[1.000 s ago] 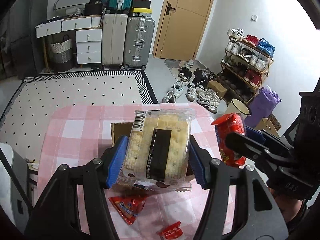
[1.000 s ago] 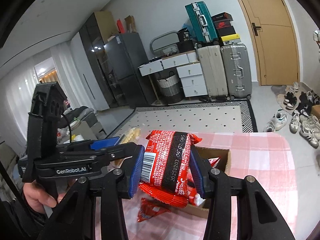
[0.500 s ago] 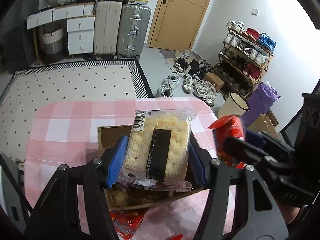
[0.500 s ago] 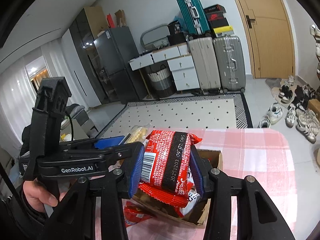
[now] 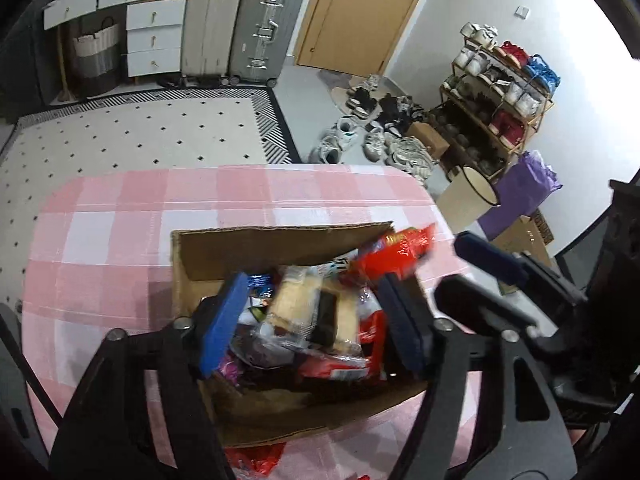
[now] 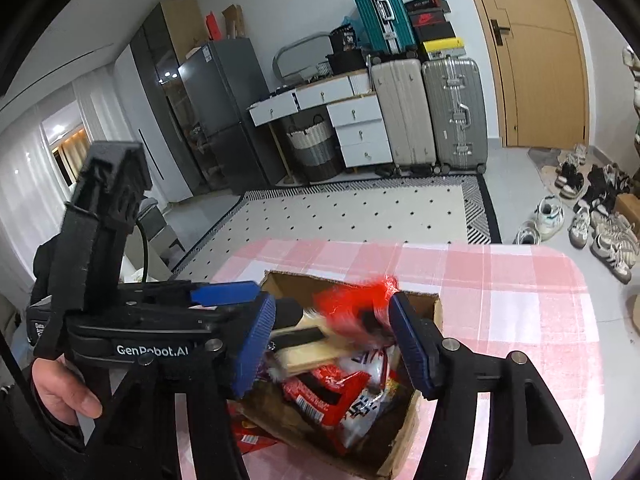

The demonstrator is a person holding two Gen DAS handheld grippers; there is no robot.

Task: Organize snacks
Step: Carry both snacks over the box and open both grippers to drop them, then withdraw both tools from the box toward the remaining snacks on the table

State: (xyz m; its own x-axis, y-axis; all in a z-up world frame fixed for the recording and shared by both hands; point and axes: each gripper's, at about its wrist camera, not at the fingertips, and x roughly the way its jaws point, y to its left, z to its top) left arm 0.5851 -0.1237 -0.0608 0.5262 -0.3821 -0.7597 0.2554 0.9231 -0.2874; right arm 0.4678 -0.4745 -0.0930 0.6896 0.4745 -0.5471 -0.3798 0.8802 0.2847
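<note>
The tabletop (image 5: 120,216), covered in a pink and white check cloth, carries an open cardboard box (image 5: 280,248) near its middle, and both tongs are held over the box so that what is let go lands inside it.

The box is already well filled with red and mixed wrappers, and a few red packets (image 5: 256,456) are left on the cloth just beside its near wall.

The left tongs (image 5: 312,320) are pointed steeply down into the box. Their jaws have just been opening, and the blue pads are seen standing clear of the cracker pack (image 5: 308,312), which lies between them but is no longer pressed. The pack is judged to be dropping or resting on the heap below, its long axis running roughly away from the camera and tilted.

The right tongs (image 6: 332,340) are aimed down at the same box from the other side. Their jaws have also just been opening. The red snack packet (image 6: 356,304) is blurred between the pads and appears to be released, falling toward the box. Its direction cannot be told through the blur.

A hand (image 6: 60,392) is seen gripping the handle of the left tongs in the right wrist view.
</note>
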